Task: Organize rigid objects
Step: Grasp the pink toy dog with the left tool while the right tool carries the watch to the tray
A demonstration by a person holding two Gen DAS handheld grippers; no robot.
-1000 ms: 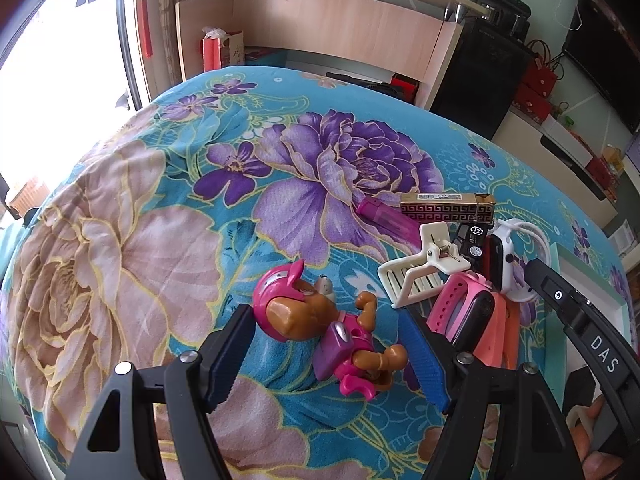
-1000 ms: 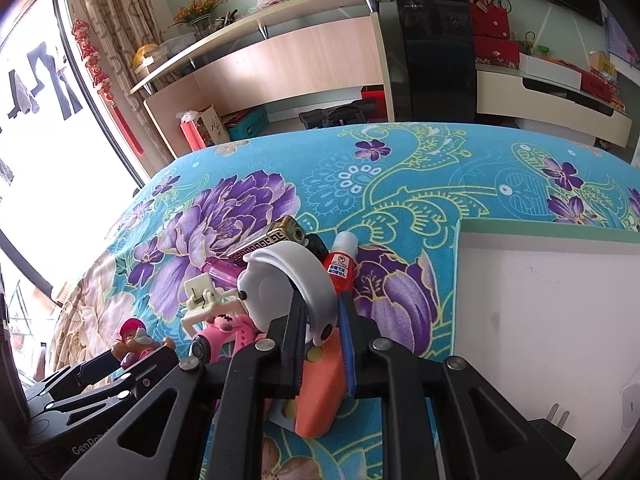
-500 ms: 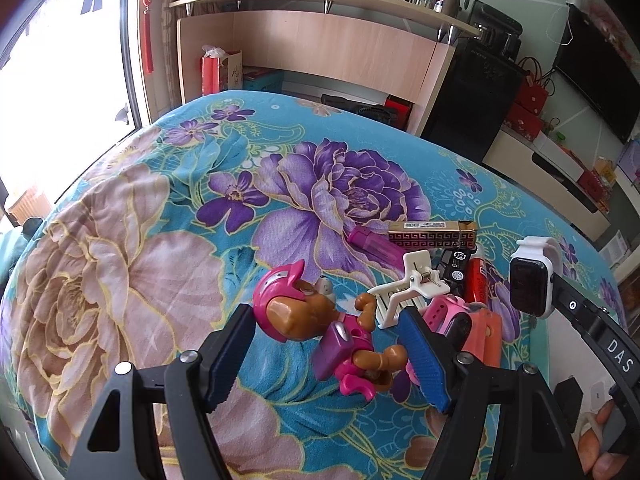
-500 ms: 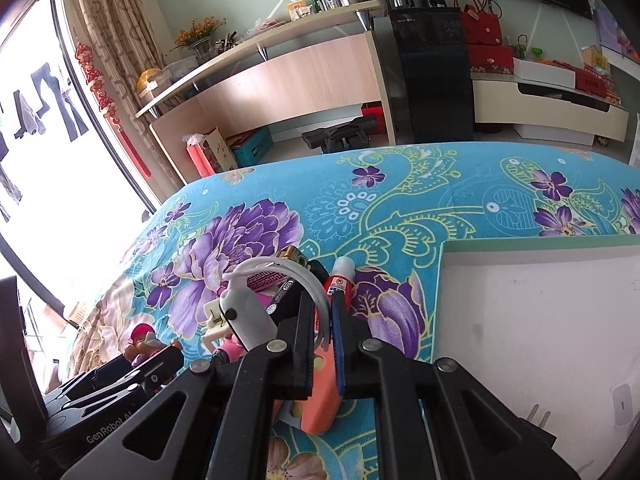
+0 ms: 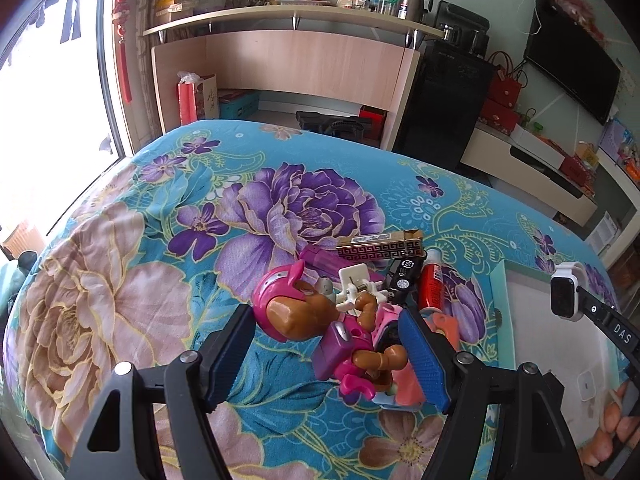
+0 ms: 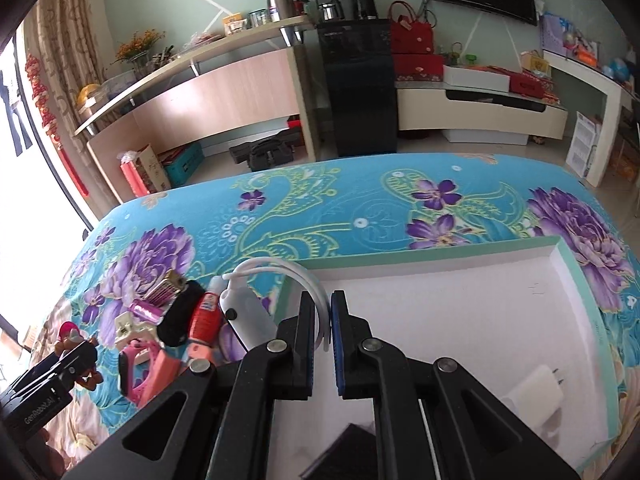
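White smartwatch [image 6: 248, 312] hangs by its strap in my right claw [image 6: 322, 336], clamped shut on it, over the tray's [image 6: 576, 280] near-left rim. Charger [image 6: 536, 390] lies inside. My left claw [image 5: 324, 356] gapes around toy dog [image 5: 320, 328]; clutter crowds behind.

White watch [image 6: 256, 312] strap — between fingers [image 6: 306, 336]

The floral bedspread [image 5: 120, 288] is soft matt cloth with a faint nap. The toy dog figure [image 5: 316, 320] looks like glossy moulded plastic, pink and brown. The smartwatch [image 6: 248, 312] has a smooth white rubbery strap and, in the left wrist view, a shiny dark glass face. The shallow box [image 6: 460, 320] looks like matt white card with pale green edges. The charger plug [image 6: 536, 390] is smooth white plastic with metal pins. The gripper fingers [image 5: 228, 356] are matt black plastic with ribbed blue pads.
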